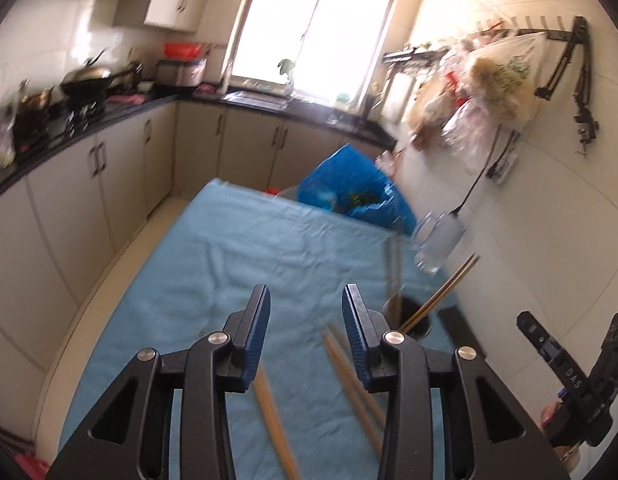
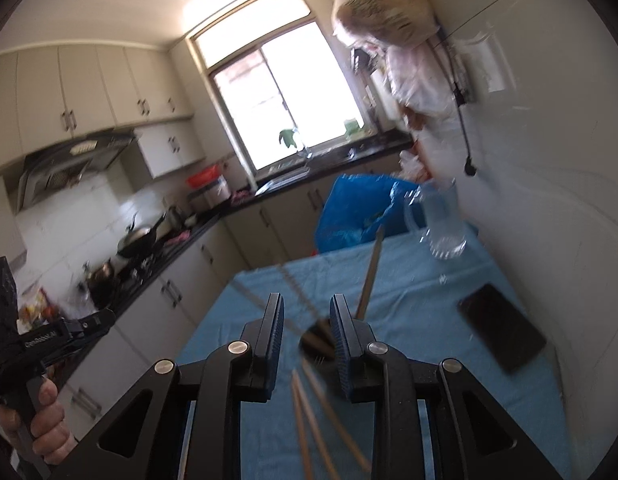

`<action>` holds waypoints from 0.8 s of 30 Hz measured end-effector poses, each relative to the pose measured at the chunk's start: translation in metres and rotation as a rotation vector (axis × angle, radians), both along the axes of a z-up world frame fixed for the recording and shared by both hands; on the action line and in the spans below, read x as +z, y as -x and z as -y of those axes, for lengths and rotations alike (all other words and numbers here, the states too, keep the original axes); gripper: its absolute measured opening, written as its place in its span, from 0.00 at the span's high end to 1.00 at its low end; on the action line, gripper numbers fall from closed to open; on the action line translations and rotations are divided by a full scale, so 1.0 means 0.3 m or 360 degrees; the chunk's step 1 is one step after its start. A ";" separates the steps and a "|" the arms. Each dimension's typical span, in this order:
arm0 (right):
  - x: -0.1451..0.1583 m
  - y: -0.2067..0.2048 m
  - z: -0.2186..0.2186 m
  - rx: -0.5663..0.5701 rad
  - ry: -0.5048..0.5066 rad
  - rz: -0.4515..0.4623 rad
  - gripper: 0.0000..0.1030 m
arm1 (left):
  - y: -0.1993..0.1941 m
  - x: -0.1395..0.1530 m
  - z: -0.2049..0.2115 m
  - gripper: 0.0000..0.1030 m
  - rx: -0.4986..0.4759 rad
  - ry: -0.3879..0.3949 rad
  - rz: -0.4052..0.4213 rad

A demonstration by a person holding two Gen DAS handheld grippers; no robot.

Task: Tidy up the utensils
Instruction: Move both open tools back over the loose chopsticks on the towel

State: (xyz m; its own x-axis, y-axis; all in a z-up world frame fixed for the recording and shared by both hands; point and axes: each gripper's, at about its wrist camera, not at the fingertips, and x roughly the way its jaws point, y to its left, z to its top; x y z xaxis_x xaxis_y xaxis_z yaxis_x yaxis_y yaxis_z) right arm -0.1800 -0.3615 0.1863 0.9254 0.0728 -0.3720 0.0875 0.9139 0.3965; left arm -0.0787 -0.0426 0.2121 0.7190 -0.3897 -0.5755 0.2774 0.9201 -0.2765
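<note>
Several wooden chopsticks (image 1: 351, 376) lie loose on the blue tablecloth (image 1: 237, 264), below and between my left gripper's fingers. A dark round holder (image 1: 417, 320) near the wall has a few chopsticks (image 1: 441, 296) standing in it. My left gripper (image 1: 305, 304) is open and empty above the cloth. In the right wrist view, my right gripper (image 2: 307, 316) is open and empty, above the holder (image 2: 315, 342) and loose chopsticks (image 2: 317, 412). One chopstick (image 2: 371, 272) sticks up from the holder. The picture is blurred.
A clear glass mug (image 1: 435, 240) stands at the table's far right, also in the right wrist view (image 2: 439, 222). A blue plastic bag (image 1: 357, 188) sits behind the table. A black phone (image 2: 501, 332) lies by the wall. Kitchen counters run along the left.
</note>
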 end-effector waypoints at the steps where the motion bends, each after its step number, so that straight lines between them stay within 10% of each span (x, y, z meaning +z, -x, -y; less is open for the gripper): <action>1: -0.010 0.003 -0.018 0.0019 0.0005 -0.0026 0.75 | 0.005 -0.027 -0.027 0.65 0.0013 -0.0007 -0.0033; 24: -0.414 -0.160 -0.241 0.0454 0.0046 -0.0684 0.75 | -0.119 -0.414 -0.198 0.65 0.0111 -0.0021 -0.0538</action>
State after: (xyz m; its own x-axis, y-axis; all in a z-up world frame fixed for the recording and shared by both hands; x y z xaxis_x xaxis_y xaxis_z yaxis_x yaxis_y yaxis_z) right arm -0.1321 -0.2894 0.0621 0.6332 0.2839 -0.7201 -0.0170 0.9352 0.3537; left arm -0.0429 0.0168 0.0879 0.5114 -0.3373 -0.7904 0.1082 0.9377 -0.3301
